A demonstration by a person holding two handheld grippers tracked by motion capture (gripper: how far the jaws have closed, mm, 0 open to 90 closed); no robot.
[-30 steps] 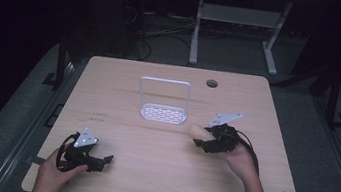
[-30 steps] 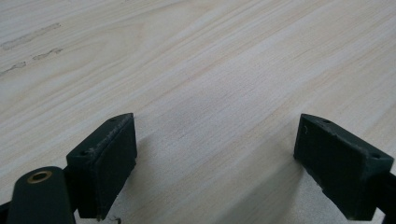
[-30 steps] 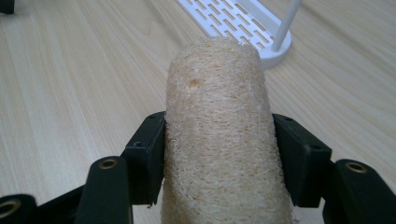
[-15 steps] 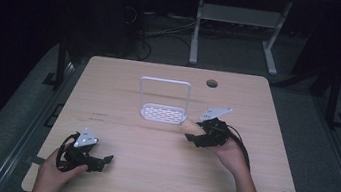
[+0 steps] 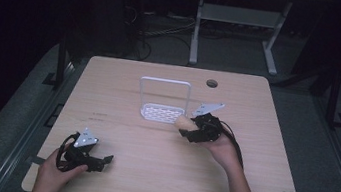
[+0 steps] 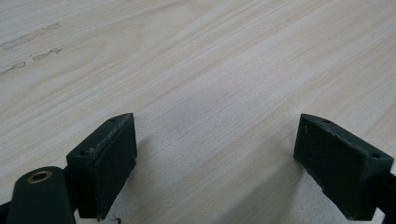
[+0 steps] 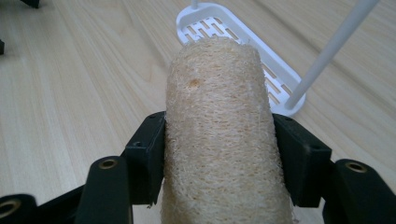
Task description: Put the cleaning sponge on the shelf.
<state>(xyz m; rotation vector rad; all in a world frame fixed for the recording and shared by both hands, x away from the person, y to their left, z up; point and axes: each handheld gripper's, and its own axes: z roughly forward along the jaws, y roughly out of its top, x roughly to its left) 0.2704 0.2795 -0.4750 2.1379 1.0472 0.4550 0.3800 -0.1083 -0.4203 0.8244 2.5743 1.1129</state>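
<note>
Right gripper (image 7: pixel 219 135): fingers (image 7: pixel 147 154) clamped on both sides of a tan loofah roll (image 7: pixel 219 126), which sticks out fwd past the fingertips. Just beyond the loofah's tip sits a white slotted tray (image 7: pixel 275 79) w/ a wire hoop handle (image 7: pixel 331 44), on the wood counter (image 5: pixel 265 124).

Left gripper (image 6: pixel 219 163): fingers (image 6: pixel 105 158) spread wide, nothing btwn them, bare counter under and ahead of the fingertips.
</note>
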